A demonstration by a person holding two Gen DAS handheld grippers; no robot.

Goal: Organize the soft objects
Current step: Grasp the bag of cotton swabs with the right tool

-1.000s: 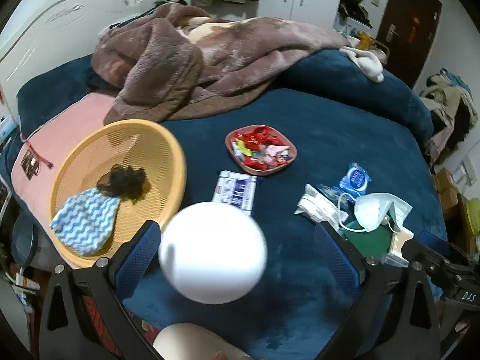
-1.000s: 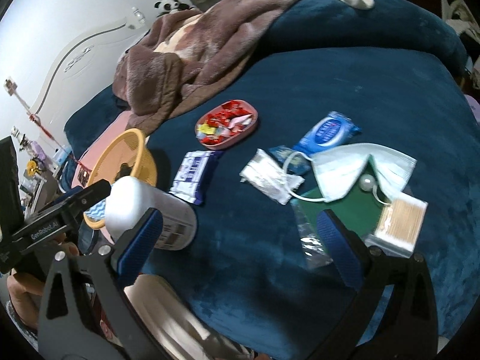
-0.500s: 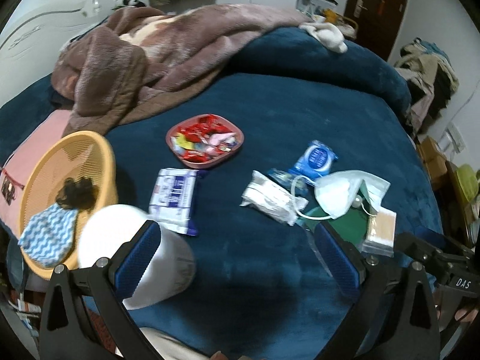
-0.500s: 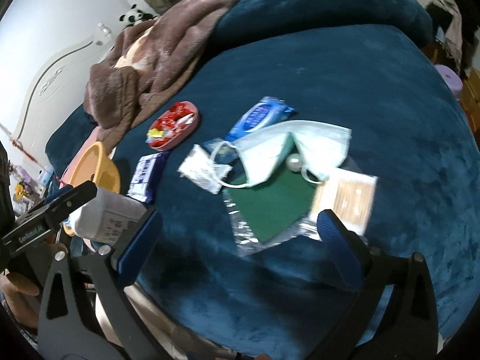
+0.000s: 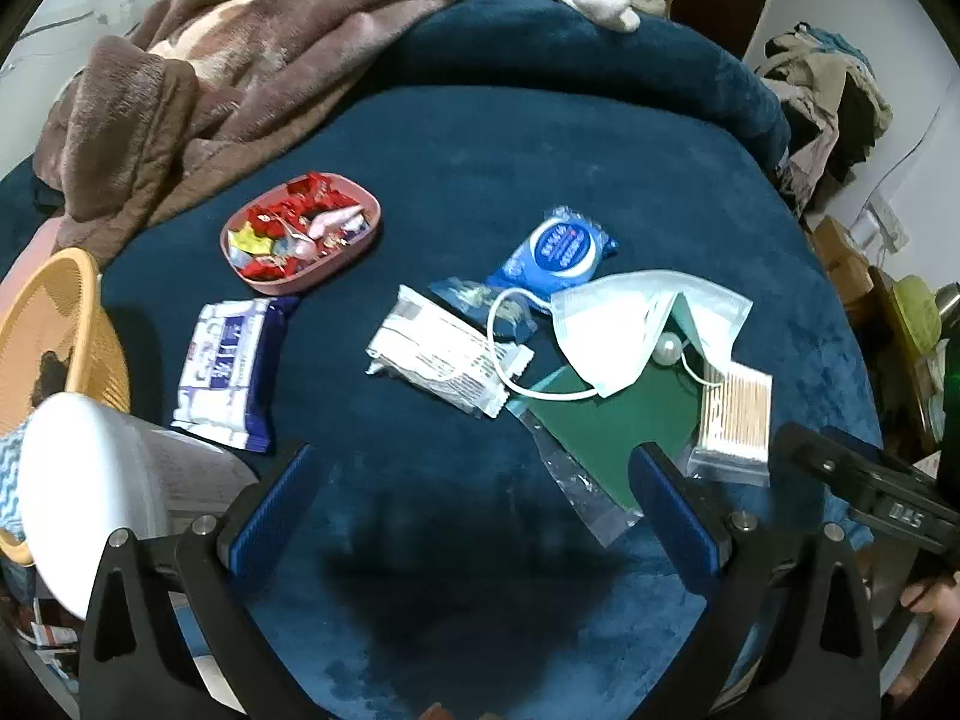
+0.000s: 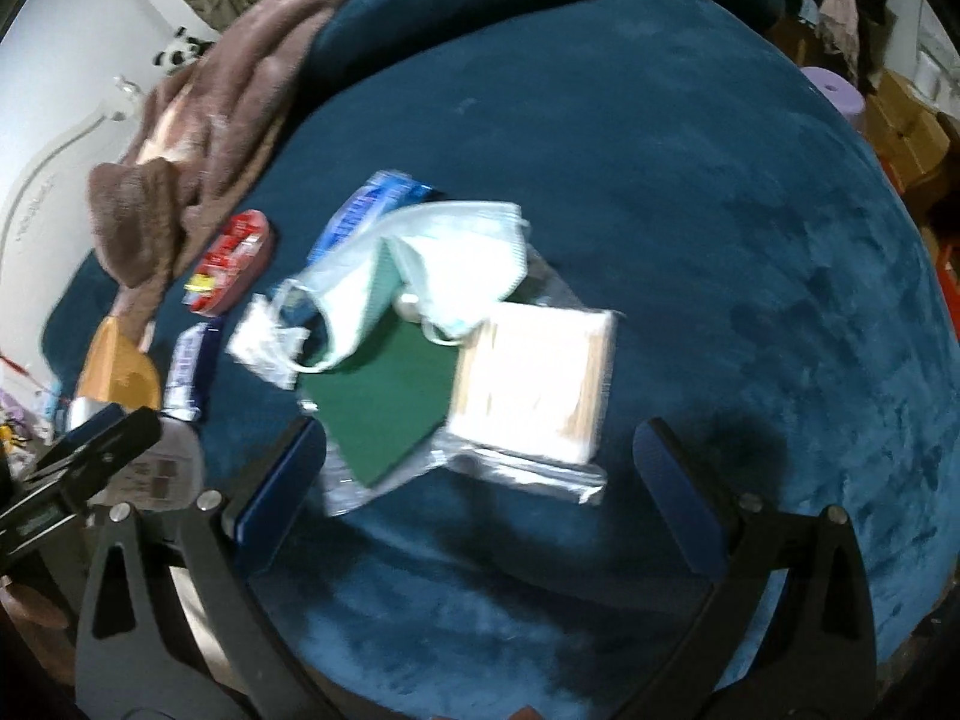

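A second ago the white cylindrical container (image 5: 90, 498) hung between the left tongs' (image 5: 474, 498) blue pads; now it sits at their 9 o'clock, outside the jaws, beside the yellow mesh plastic basket (image 5: 54, 324) that holds a blue-and-white chevron cloth (image 5: 9, 468). Those tongs now gape wide and carry nothing, so that item seems done with and a new pick can begin.

Moving rightward across the dark blue plush bedspread (image 5: 540, 150): the purple-and-white tissue pack (image 5: 231, 372) lies at 10 o'clock of the left tongs, the pink oval dish of red wrapped sweets (image 5: 300, 237) at 11, the white crinkled sachet (image 5: 444, 360) at 12, and the blue round-labelled wipes pack (image 5: 555, 249) beyond it.

The white surgical face mask (image 5: 636, 330), probably the next soft thing to sort, lies at 1 o'clock, draped over the dark green sheet in a clear sleeve (image 5: 606, 420), touching the clear bag of cotton swabs (image 5: 735, 420).

The right tongs (image 6: 480, 474) have swung in over this pile. They too stand fully open and empty, with the swab bag just ahead at 12 o'clock and the mask beyond, at 11.
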